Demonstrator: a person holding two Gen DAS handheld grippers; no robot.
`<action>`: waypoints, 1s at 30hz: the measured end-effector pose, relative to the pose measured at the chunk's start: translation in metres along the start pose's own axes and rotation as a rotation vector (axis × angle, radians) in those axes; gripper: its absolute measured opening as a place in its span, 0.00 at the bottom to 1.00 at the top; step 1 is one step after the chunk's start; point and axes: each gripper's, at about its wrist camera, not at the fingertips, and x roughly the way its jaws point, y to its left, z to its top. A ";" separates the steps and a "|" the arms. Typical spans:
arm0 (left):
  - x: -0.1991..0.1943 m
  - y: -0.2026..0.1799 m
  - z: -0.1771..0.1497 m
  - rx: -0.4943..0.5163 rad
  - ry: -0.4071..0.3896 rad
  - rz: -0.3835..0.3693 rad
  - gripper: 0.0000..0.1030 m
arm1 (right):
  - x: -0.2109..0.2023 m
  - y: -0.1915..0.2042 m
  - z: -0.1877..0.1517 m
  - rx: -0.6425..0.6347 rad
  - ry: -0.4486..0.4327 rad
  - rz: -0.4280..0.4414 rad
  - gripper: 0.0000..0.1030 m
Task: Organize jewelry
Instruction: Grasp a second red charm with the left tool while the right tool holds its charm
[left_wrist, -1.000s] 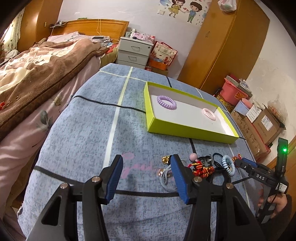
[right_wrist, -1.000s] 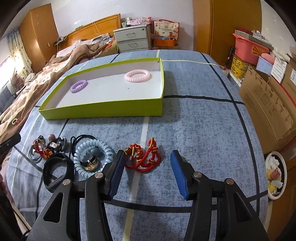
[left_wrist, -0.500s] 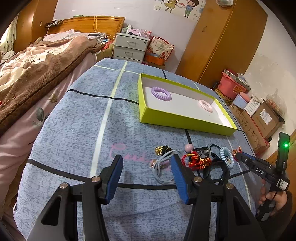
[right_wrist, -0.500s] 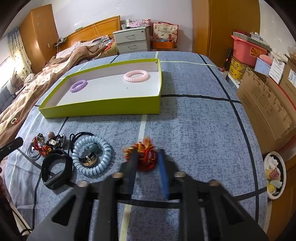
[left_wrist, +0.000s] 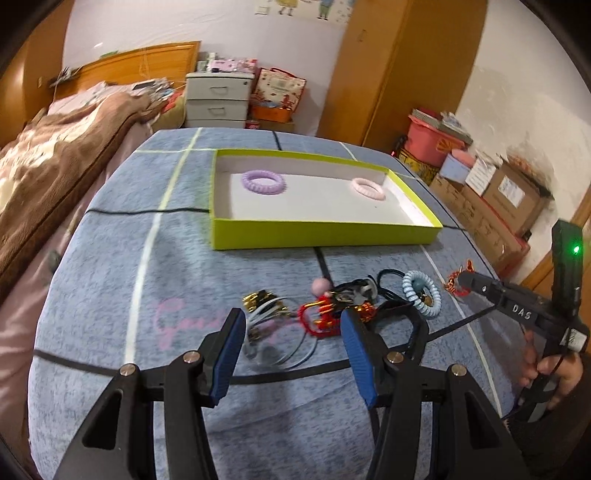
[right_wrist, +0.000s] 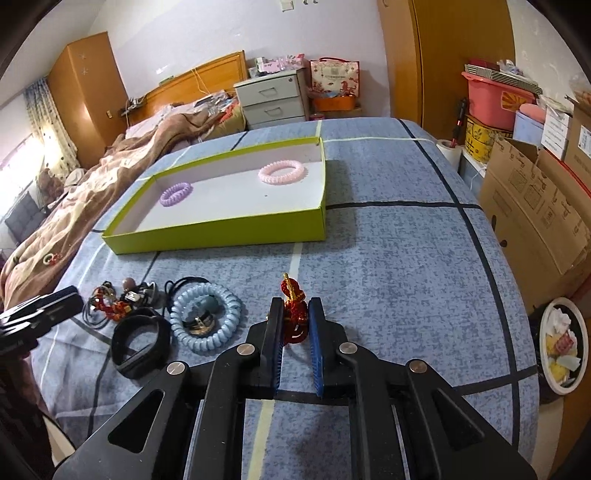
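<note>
1. Bedroom setting: the blue-grey patterned cloth with black and pale stripes (right_wrist: 388, 258) covered the table, with a rumpled brown blanket on the bed (right_wrist: 110, 177) right alongside it and a grey drawer unit (right_wrist: 273, 99) by the far wall.
2. Shallow lime-green cardboard tray with a white floor (right_wrist: 221, 230) sat further back on the cloth. Inside it lay a lilac spiral hair tie (right_wrist: 176, 194) toward the left and a pink spiral hair tie (right_wrist: 282, 172) toward the right, well apart.
3. Right gripper (right_wrist: 295, 321) had just been closing, and its blue fingers were clamped on the red braided bracelet with gold beads (right_wrist: 293, 310), which stuck up between them.
4. Just left of that lay a pale blue spiral hair tie (right_wrist: 207, 319), a black band (right_wrist: 140, 341), and a tangle of small red, gold and dark pieces (right_wrist: 118, 299).
5. Left gripper (left_wrist: 291, 343) hovered over that tangle with its fingers spread wide, nothing between them.
</note>
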 end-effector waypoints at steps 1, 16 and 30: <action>0.003 -0.002 0.001 0.007 0.006 0.001 0.54 | 0.000 0.000 0.000 0.001 -0.001 0.005 0.13; 0.026 -0.025 0.005 0.084 0.045 0.048 0.44 | 0.001 0.001 -0.002 0.004 0.002 0.053 0.13; 0.026 -0.032 0.001 0.122 0.061 0.062 0.17 | 0.003 0.001 -0.003 0.014 0.006 0.063 0.13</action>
